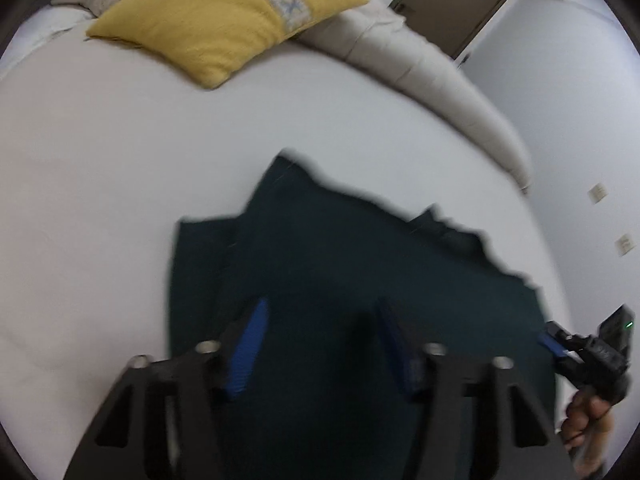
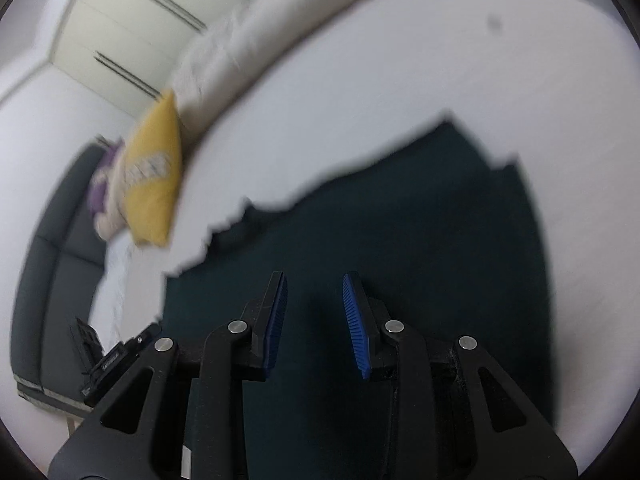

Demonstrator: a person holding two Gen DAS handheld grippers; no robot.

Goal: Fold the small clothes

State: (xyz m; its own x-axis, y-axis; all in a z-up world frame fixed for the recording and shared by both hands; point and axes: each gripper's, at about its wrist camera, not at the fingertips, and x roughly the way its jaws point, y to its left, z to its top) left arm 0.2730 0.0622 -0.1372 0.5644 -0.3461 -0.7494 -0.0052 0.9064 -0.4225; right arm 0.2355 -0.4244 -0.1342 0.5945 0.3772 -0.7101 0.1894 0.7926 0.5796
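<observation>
A dark blue-green garment (image 1: 340, 260) lies flat on the white bed sheet (image 1: 100, 160), its far edge uneven with a layer folded over on the left. My left gripper (image 1: 322, 305) hovers over its near part, blue pads apart, nothing between them. In the right wrist view the same garment (image 2: 420, 220) fills the lower middle. My right gripper (image 2: 314, 277) is above it, pads a narrow gap apart and empty. The right gripper's body (image 1: 592, 352), held by a hand (image 1: 588, 412), shows at the garment's right edge. The left gripper's body (image 2: 112, 360) shows at the lower left.
A yellow cushion (image 1: 224, 20) lies at the far side of the bed, also as the yellow cushion (image 2: 154, 176). A beige rolled duvet (image 1: 420, 72) runs along the bed's edge. A brown door (image 1: 456, 0), white wardrobe (image 2: 120, 28) and dark upholstered headboard (image 2: 52, 260) stand beyond.
</observation>
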